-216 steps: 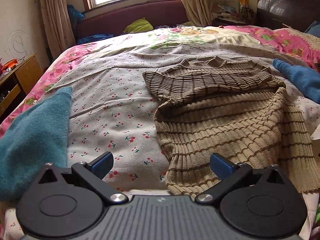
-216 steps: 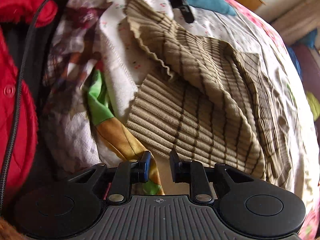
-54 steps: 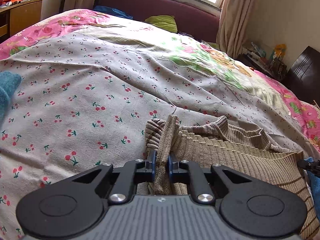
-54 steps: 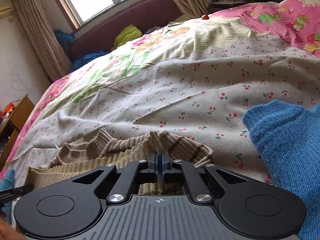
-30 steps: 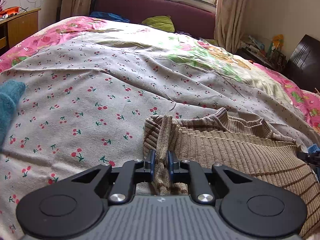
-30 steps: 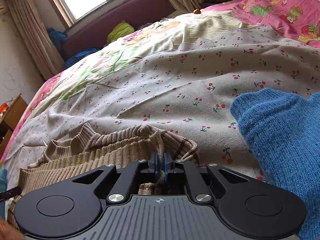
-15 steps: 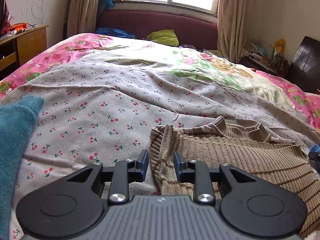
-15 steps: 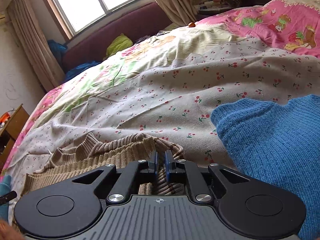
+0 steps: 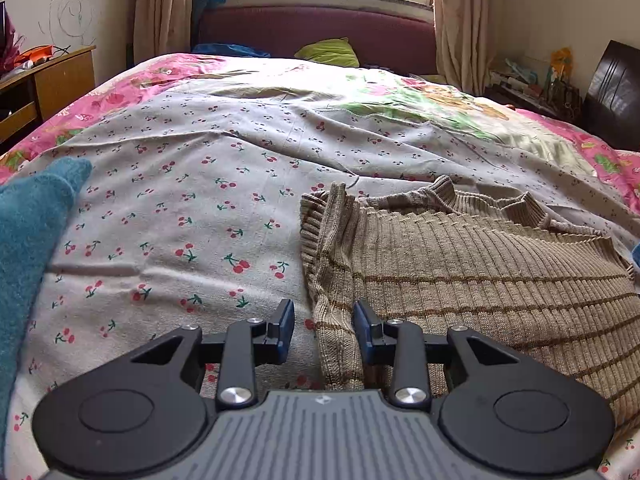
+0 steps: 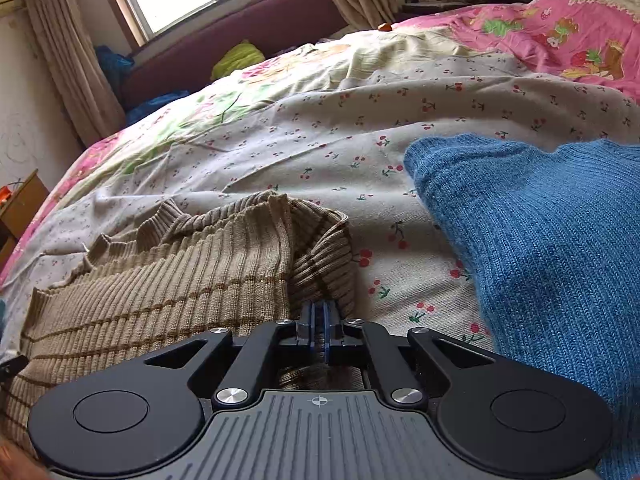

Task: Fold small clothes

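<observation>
A beige ribbed sweater with brown stripes [image 9: 472, 272] lies folded on the cherry-print bed sheet [image 9: 192, 208]. My left gripper [image 9: 323, 330] is open, its blue pads either side of the sweater's left folded edge, not pinching it. In the right wrist view the same sweater [image 10: 192, 280] lies at lower left. My right gripper [image 10: 318, 322] is shut on the sweater's right folded corner, low on the bed.
A teal knit garment [image 9: 28, 248] lies at the left. A blue knit sweater [image 10: 552, 248] lies right of the beige one. A wooden desk [image 9: 48, 80] stands at the left wall; a dark headboard [image 9: 612, 92] and cluttered nightstand are at the right.
My left gripper has opened and let go of the sweater's left edge, pulling back a little. My right gripper stays shut on the right corner, which has settled lower on the bed.
</observation>
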`<state>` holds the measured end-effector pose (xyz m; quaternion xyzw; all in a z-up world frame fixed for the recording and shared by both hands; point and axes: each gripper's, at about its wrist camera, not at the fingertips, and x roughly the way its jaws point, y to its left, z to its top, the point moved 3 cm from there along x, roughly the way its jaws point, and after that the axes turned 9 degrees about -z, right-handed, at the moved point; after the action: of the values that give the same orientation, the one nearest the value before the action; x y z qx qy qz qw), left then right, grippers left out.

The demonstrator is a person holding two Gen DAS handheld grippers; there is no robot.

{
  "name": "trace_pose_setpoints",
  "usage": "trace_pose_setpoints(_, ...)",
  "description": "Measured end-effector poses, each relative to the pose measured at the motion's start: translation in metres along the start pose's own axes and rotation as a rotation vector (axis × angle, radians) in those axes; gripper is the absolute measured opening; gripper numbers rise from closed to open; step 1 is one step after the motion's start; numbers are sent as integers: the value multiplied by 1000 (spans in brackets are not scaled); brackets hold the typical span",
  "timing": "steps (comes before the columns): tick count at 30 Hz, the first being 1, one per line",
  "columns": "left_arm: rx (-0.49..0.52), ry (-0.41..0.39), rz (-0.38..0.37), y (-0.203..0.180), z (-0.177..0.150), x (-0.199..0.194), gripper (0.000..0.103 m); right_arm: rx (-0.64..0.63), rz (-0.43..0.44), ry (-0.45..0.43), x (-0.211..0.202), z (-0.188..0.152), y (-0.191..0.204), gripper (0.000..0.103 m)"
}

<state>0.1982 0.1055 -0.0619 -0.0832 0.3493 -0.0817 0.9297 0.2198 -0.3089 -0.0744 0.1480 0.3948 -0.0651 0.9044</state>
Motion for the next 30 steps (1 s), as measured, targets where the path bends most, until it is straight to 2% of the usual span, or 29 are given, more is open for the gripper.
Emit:
trace_pose_setpoints(2,-30,-20,-8,3,1,-8,45,-3,-1,-21,-10,4,1,11)
trace_pose_setpoints(7,-53,-58,-14,4,-2,-22,46,-70,8,-118,-36,5,18,11)
trace_pose_setpoints(9,-56,-35,-9,5,-8,-20,47,-88,-10,-79,-27,0,19,11)
trace_pose_setpoints(11,-63,1,6,8,-15,-13,49,-118,-56,12,-5,-8,17,11)
trace_pose_setpoints(13,-88,-2,3,10,-17,-14,49,-100,-60,9,-3,-10,14,11)
trace_pose_setpoints(19,-149,-52,-23,15,-15,-42,51,-137,-89,-117,-42,4,25,11)
trace_pose_setpoints(23,-200,-68,-37,16,-27,-61,56,-151,-21,-157,-56,6,42,11)
trace_pose_setpoints(25,-230,-61,-45,17,-35,-65,56,-173,-15,-135,-48,-1,52,11)
trace_pose_setpoints(27,-234,-31,-50,16,-44,-61,56,-198,-41,-60,-27,-13,55,11)
trace_pose_setpoints(28,-226,-9,-46,15,-47,-57,56,-188,-64,-25,-17,-19,51,9)
trace_pose_setpoints(30,-211,13,-37,13,-51,-53,56,-126,-50,-8,-14,-21,44,8)
